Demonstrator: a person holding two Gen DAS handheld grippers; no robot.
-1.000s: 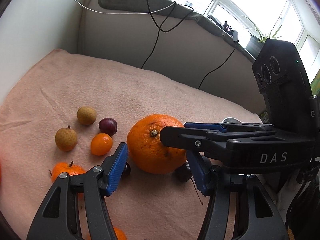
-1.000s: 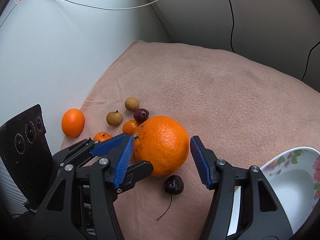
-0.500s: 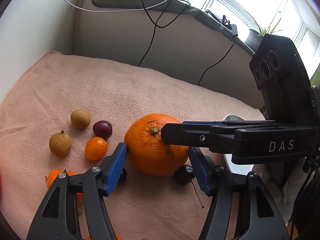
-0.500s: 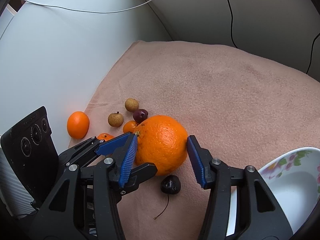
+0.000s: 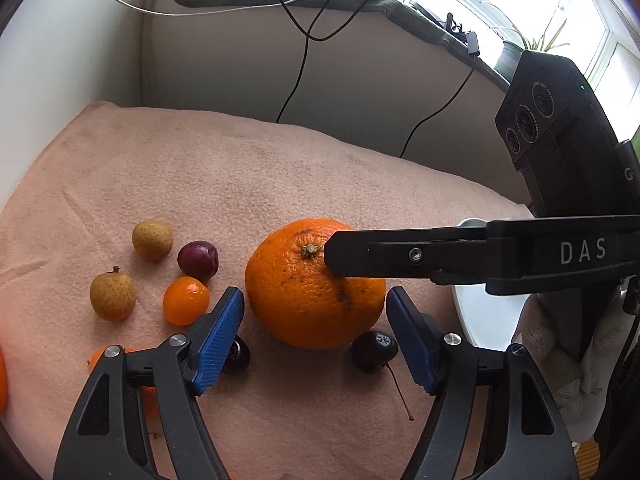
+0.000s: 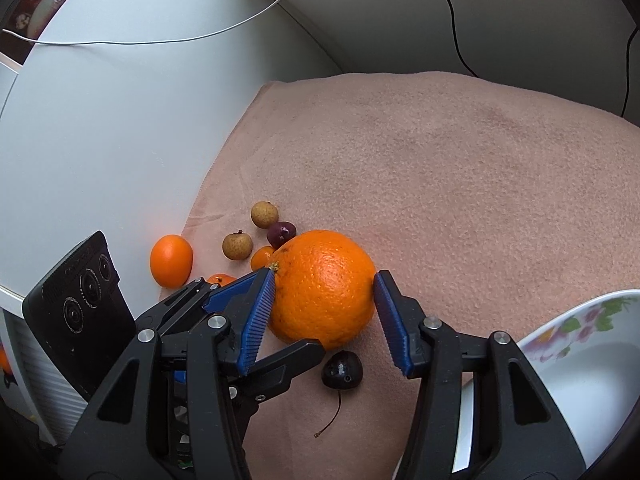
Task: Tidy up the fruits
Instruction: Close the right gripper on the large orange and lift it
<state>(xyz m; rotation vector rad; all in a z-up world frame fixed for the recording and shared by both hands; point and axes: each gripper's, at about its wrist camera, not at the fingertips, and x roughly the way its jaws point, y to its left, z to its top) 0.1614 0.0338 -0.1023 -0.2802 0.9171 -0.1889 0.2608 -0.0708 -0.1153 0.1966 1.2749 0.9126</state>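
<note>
A large orange [image 5: 316, 286] [image 6: 322, 286] lies on the pink cloth [image 5: 240, 176]. My right gripper [image 6: 324, 314] has a blue pad touching each side of the orange, which rests on the cloth. My left gripper [image 5: 314, 332] is open just in front of the orange, one finger on each side, not touching it. A dark cherry with a stem [image 5: 374, 352] [image 6: 342, 368] lies beside the orange. A second cherry [image 5: 238, 356] sits behind my left finger. A white flowered bowl [image 6: 568, 356] stands at the right.
Left of the orange lie two longans [image 5: 152, 234] [image 5: 112, 296], a plum [image 5: 198, 256], a kumquat [image 5: 186, 300] and a tangerine [image 6: 171, 260] off the cloth. A grey wall with black cables [image 5: 304, 40] stands behind.
My right gripper's jaws have narrowed until both pads touch the orange. My left gripper has moved a little closer to the orange and stays open.
</note>
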